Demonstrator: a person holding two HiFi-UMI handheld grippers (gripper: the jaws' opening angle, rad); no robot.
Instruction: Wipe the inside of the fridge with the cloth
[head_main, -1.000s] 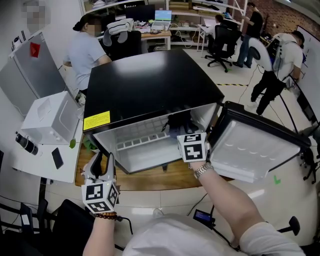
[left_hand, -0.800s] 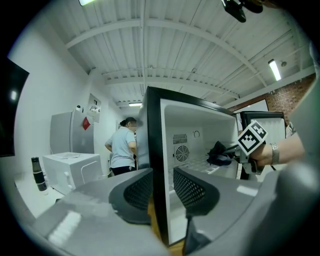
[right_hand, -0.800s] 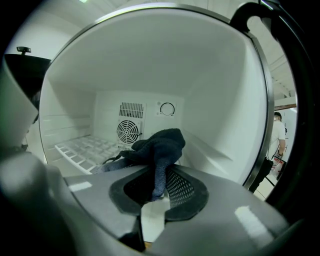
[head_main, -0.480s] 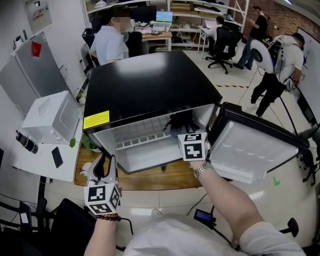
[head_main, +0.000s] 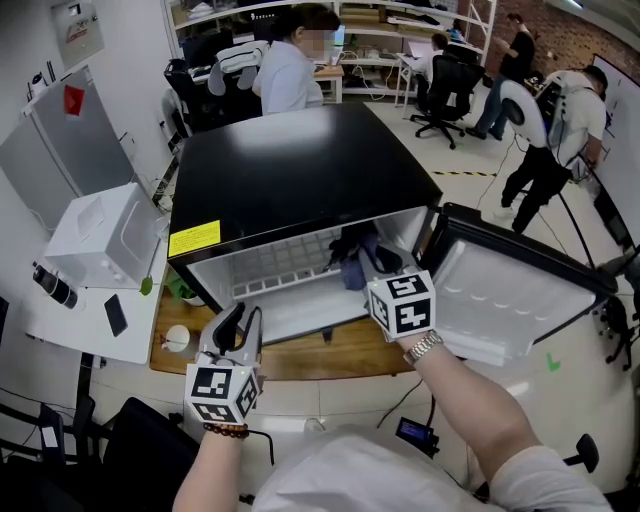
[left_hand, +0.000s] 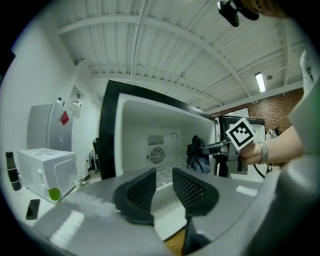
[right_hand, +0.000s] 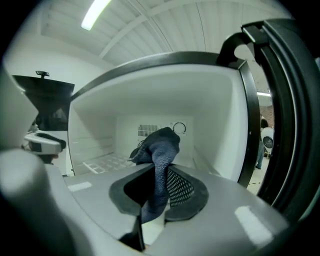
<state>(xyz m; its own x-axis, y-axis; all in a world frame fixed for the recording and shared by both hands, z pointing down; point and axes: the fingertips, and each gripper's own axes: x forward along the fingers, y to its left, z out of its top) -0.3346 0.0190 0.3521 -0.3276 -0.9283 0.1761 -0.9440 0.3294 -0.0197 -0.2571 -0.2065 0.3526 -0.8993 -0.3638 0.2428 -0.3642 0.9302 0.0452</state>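
Observation:
The black-topped fridge (head_main: 290, 170) stands open, its white inside facing me. My right gripper (head_main: 375, 268) reaches into the opening at its right side, shut on a dark blue cloth (head_main: 352, 258). In the right gripper view the cloth (right_hand: 161, 145) hangs up and out between the jaws of that gripper (right_hand: 159, 176), in front of the fridge's back wall (right_hand: 150, 127). My left gripper (head_main: 243, 320) hovers low in front of the fridge's left half. Its jaws have just been closing, and in the left gripper view that gripper (left_hand: 164, 176) is still open with nothing between its jaws.
The fridge door (head_main: 510, 290) hangs open to the right. A white box (head_main: 100, 235) stands on a table to the left, with a phone (head_main: 115, 315) and a dark bottle (head_main: 52, 285). The fridge rests on a wooden board (head_main: 330, 355). People stand at desks behind.
My left gripper has moved right and nearer the fridge front, its jaws narrower. My right gripper has lifted the cloth slightly and shifted right. A person behind the fridge walked to the right.

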